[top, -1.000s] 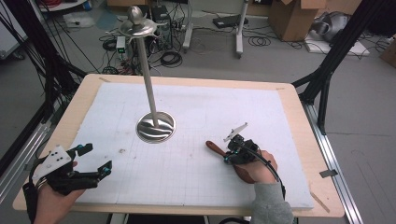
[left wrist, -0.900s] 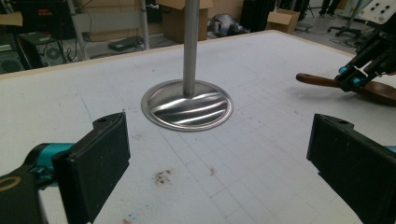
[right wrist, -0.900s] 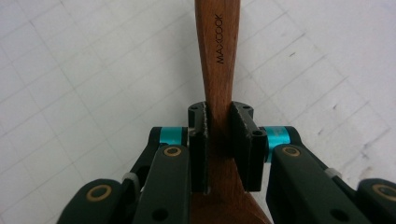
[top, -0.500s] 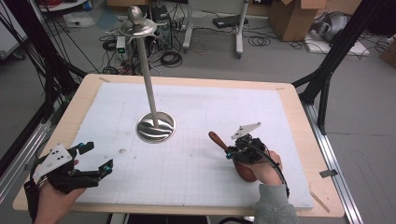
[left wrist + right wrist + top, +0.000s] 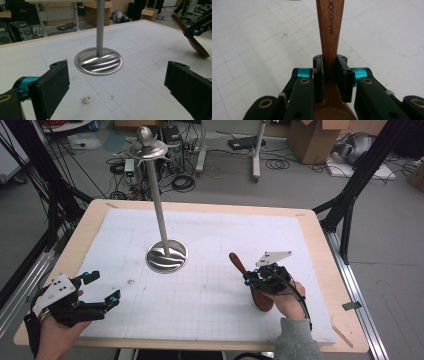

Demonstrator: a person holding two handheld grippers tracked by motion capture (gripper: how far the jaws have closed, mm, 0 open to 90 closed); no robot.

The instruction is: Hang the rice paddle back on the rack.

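Note:
A dark wooden spoon (image 5: 261, 300) is clamped between the jaws of my right gripper (image 5: 251, 280) at the right front of the white mat. Its handle end (image 5: 235, 262) points up and left, and its bowl hangs low by the hand. In the right gripper view the pads press both sides of the spoon's neck (image 5: 330, 30), with the right gripper (image 5: 330, 73) shut on it. A steel stand (image 5: 166, 256) with a round base and a tall pole stands mid-table. My left gripper (image 5: 101, 287) rests open at the front left, its jaws wide apart around bare mat (image 5: 116, 87) and facing the stand's base (image 5: 98, 61).
The white gridded mat (image 5: 220, 235) covers a wooden tabletop (image 5: 320, 250). A small brown stain (image 5: 132, 281) lies between the left gripper and the stand. Cables, boxes and frame legs crowd the floor beyond the far edge.
My right gripper has risen and drifted a little right with the spoon, whose handle now tilts up off the mat. The left gripper has stayed put.

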